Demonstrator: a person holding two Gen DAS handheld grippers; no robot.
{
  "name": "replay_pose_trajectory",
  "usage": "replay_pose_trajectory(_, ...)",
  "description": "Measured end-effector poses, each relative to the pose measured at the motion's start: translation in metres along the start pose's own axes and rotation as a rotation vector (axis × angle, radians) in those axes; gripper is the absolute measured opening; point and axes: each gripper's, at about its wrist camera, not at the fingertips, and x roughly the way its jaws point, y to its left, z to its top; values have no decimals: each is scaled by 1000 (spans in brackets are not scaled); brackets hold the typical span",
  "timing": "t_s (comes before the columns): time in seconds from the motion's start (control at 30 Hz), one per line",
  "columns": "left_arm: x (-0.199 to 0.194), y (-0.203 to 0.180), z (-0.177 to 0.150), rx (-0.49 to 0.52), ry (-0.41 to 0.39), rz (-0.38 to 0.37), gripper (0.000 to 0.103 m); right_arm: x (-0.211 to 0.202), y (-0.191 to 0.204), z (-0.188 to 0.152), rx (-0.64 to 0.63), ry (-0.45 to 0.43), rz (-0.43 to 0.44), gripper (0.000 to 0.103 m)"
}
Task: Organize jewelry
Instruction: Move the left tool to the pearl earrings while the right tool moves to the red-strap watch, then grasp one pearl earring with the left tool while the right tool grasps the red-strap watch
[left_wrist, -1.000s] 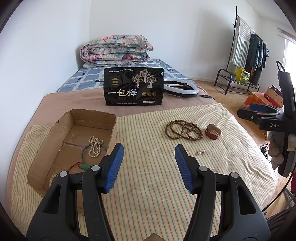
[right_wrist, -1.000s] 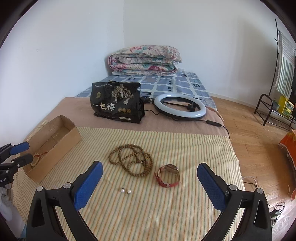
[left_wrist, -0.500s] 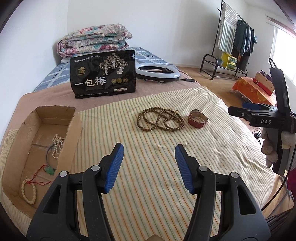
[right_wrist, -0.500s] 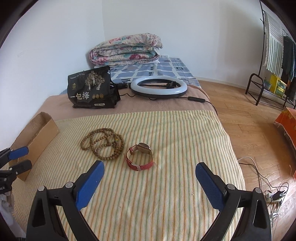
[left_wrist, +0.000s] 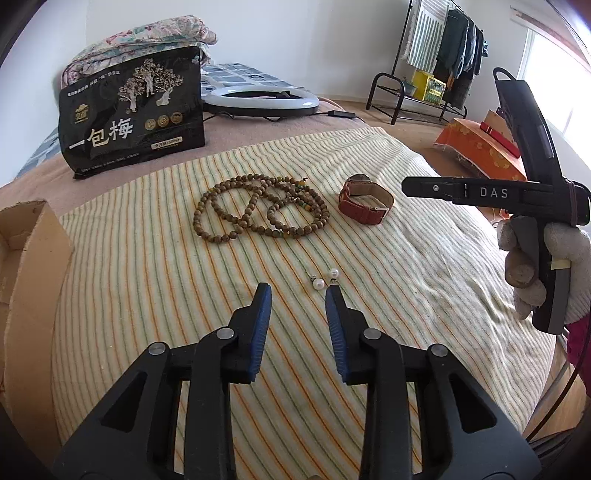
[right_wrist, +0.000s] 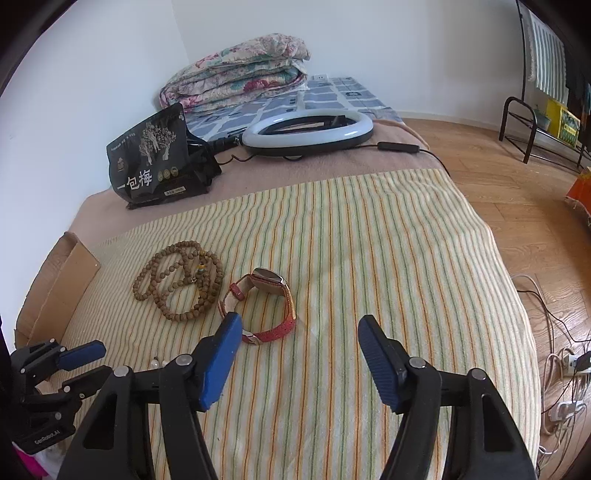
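On the striped cloth lie a brown bead necklace, a red-strapped watch and two pearl earrings. My left gripper hovers low over the cloth, its jaws closing with nothing between them; the earrings lie just beyond its right fingertip. In the right wrist view my right gripper is also closing, wide apart, and the watch lies just ahead of its left finger, untouched. The necklace sits left of the watch. The left gripper shows at the lower left near the earrings.
A cardboard box stands at the cloth's left edge. A black snack bag and a ring light lie behind on the bed. A gloved hand holds the right tool. Cables trail on the wooden floor to the right.
Both grippers have dropped closer to the cloth and narrowed their jaws. The left one has swung right, from the box to the earrings; the right one has closed in on the watch.
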Motion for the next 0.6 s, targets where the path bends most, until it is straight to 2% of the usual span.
replay_pose_trajectory(0.27,23,-9,1,29,29,-4,24,22,2,12,1,38,21,47)
replay_pose_trajectory(0.33,28,-9,2,28,36,1,19,26,5,14,-7,42,21,46)
replay_pose_trajectory(0.6,39,-9,4,22,47,6,19,34,6,17,-8,50,19,41)
